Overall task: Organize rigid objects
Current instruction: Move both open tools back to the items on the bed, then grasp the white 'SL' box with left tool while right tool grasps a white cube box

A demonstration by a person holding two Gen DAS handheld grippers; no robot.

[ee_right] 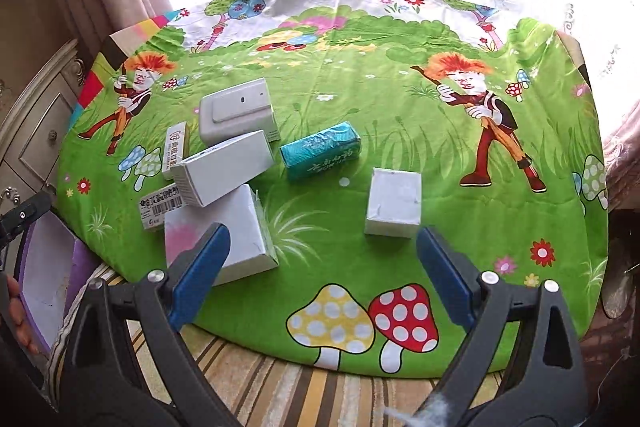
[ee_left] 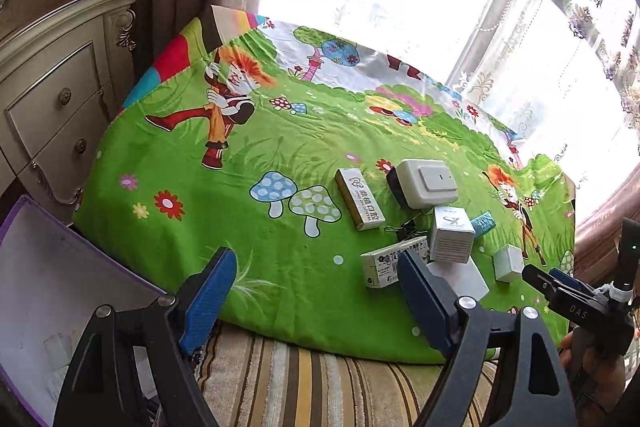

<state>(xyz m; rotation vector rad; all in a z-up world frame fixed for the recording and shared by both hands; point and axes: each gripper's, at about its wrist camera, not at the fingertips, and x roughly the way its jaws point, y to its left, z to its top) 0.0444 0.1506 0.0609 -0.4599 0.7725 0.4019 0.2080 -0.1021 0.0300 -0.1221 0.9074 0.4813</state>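
Item: small white box, sitting alone on the green cartoon cloth, just ahead of the right gripper and apart from the other boxes. Judged light, stiff cardboard with smooth, possibly slippery faces; best gripped across two opposite flat sides, gently enough to avoid denting.

Nearby: teal pack, lying on its side; a leaning pile of white boxes; white switch unit resting behind them.

Container: purple-edged box, standing open at the cloth's left edge.

Grippers: right one is standing wide open, holding nothing; left gripper is likewise gaping, empty.
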